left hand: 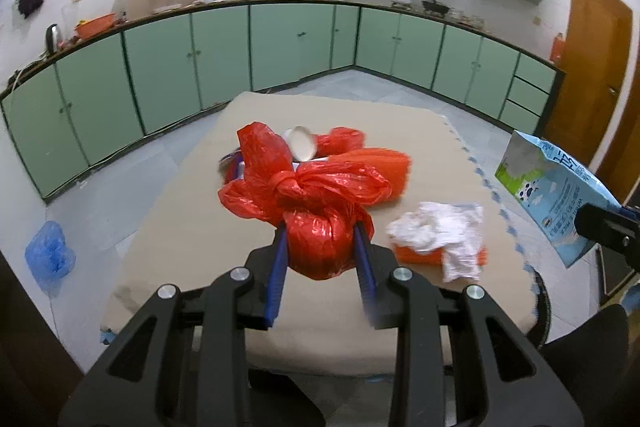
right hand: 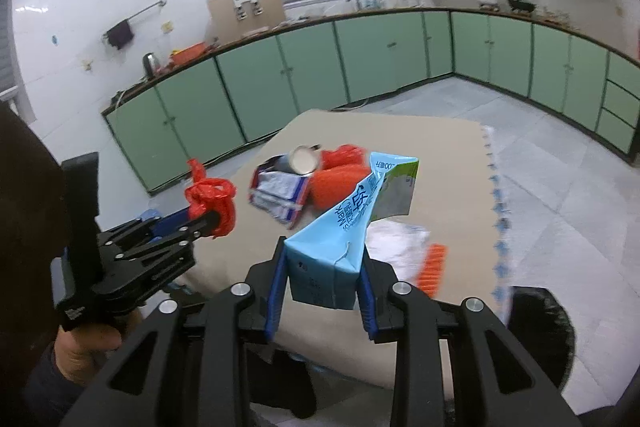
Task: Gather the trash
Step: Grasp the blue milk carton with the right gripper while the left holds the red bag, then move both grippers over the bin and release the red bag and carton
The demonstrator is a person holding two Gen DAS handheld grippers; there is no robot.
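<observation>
My left gripper (left hand: 320,229) is shut on a knotted red plastic bag (left hand: 320,203), held up over the beige table (left hand: 192,227). In the right wrist view the same left gripper (right hand: 208,217) holds the red bag (right hand: 210,197) beyond the table's left edge. My right gripper (right hand: 322,259) is shut on the base of a crumpled blue milk carton (right hand: 344,227), lifted above the table. That milk carton (left hand: 552,187) also shows at the right of the left wrist view. A white paper cup (right hand: 303,159), a foil wrapper (right hand: 280,193) and crumpled white tissue (left hand: 444,231) lie on the table.
Orange items (right hand: 340,183) lie mid-table, and another orange piece (left hand: 416,253) sits under the tissue. A blue plastic bag (left hand: 50,255) is on the floor at left. Green cabinets (left hand: 224,47) line the walls. A person's hand (right hand: 86,343) grips the left tool.
</observation>
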